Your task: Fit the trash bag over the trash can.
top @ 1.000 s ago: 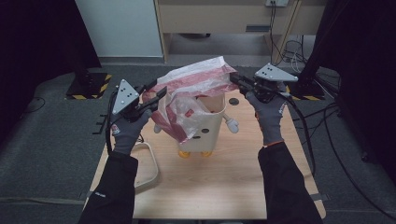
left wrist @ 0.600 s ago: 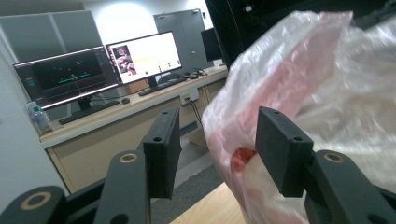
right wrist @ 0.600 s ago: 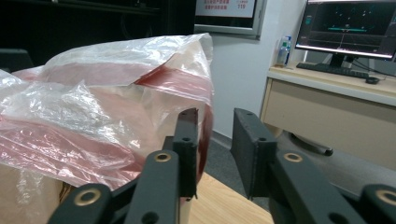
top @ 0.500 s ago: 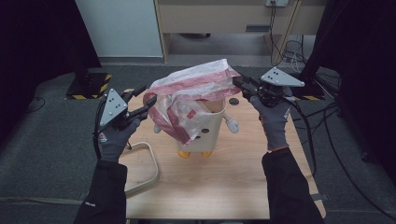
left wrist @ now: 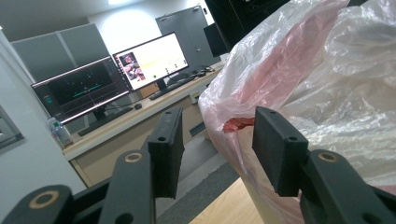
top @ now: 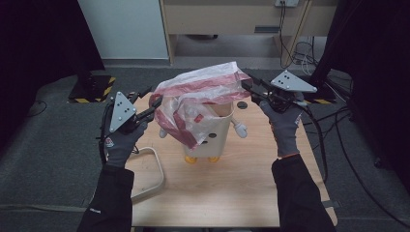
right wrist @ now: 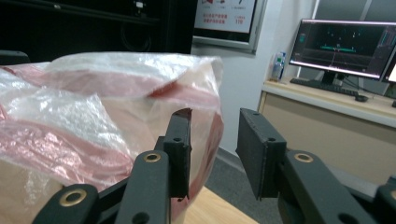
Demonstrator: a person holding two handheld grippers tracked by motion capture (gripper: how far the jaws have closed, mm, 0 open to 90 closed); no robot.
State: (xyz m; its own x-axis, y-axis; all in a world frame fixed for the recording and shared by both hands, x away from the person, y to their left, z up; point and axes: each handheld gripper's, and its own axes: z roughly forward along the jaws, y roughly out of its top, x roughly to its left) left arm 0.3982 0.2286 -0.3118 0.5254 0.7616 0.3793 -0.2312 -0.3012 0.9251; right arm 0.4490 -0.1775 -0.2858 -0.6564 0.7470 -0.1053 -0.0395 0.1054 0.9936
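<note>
A clear plastic bag with red bands (top: 203, 89) lies draped over the top of a cream, character-shaped bin (top: 212, 140) with yellow feet and small arms, standing mid-table. My left gripper (top: 153, 103) sits at the bag's left edge. In the left gripper view it (left wrist: 217, 126) is open, with the bag (left wrist: 327, 70) bulging beside and partly behind its right jaw. My right gripper (top: 245, 85) is at the bag's upper right corner. In the right gripper view it (right wrist: 214, 116) is open too, the bag's edge (right wrist: 116, 93) lying by its left jaw and into the gap.
The wooden table (top: 232, 193) has a white loop (top: 157, 174) hanging off its left edge and a small dark disc (top: 242, 104) behind the bin. A yellow-and-black base (top: 92, 89) stands on the floor at left. Cables (top: 338, 140) trail at right.
My left gripper has moved out to the left and slightly down. The right gripper shifted a little right. The bag now stretches wider above the bin.
</note>
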